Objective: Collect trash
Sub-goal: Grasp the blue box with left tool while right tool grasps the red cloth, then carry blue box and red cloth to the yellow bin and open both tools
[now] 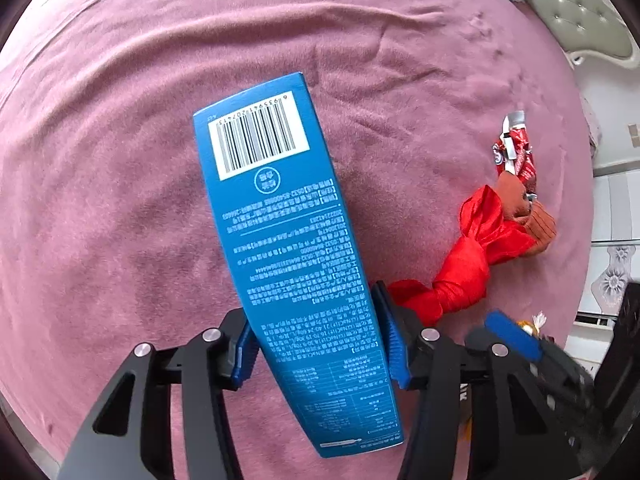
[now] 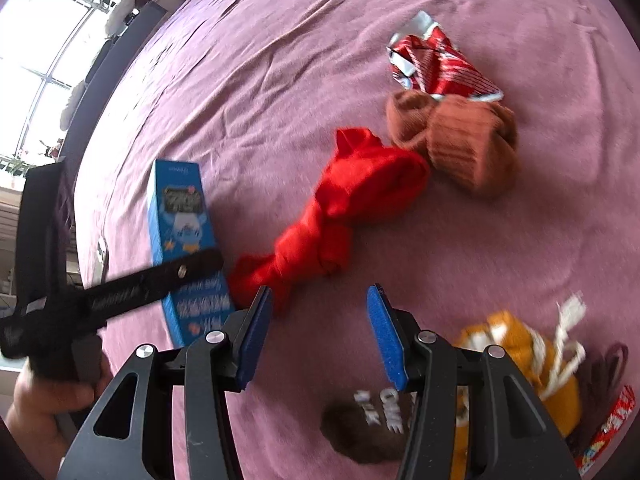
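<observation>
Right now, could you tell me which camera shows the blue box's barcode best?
The left wrist view: the blue box fills the frame between the left claw, barcode up. The right wrist view shows only its cartoon-printed face, partly hidden.

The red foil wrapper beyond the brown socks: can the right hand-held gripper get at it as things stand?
Probably yes. The right hand-held gripper is open and empty, and the red foil wrapper lies uncovered on the pink bedspread. The red cloth and brown socks lie between, so it would have to pass over them.
</observation>
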A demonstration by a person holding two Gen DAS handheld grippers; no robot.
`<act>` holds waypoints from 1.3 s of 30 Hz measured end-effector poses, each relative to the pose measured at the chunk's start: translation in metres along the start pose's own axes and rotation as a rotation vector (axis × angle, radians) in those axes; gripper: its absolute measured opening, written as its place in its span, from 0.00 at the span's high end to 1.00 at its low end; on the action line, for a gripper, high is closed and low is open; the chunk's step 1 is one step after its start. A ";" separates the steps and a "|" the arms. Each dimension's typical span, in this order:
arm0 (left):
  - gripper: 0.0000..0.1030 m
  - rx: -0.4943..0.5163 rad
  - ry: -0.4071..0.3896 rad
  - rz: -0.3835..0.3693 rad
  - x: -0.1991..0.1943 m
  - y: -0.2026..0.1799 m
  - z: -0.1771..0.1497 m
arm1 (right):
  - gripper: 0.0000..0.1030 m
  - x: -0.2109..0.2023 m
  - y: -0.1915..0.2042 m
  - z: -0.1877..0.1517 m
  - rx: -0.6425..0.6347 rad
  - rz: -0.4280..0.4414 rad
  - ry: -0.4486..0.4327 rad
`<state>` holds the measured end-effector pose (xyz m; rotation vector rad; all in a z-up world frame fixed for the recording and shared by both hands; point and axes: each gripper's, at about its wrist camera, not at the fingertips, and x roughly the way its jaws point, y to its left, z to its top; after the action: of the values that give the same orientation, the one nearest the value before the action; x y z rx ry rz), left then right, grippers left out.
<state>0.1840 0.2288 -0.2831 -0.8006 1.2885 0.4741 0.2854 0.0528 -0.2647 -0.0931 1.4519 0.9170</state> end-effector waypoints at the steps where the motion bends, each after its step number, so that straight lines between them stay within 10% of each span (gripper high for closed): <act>1: 0.50 0.004 -0.003 -0.001 -0.002 0.002 -0.001 | 0.52 0.001 0.001 0.003 0.003 0.006 -0.001; 16: 0.50 -0.011 0.026 -0.073 -0.018 0.018 -0.034 | 0.66 0.020 0.011 0.010 0.003 -0.045 0.028; 39: 0.50 0.319 0.094 -0.062 -0.073 -0.069 -0.186 | 0.66 -0.123 -0.024 -0.176 0.041 -0.064 -0.027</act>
<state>0.0937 0.0523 -0.2088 -0.5967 1.3792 0.1754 0.1759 -0.1220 -0.1998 -0.0959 1.4337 0.8330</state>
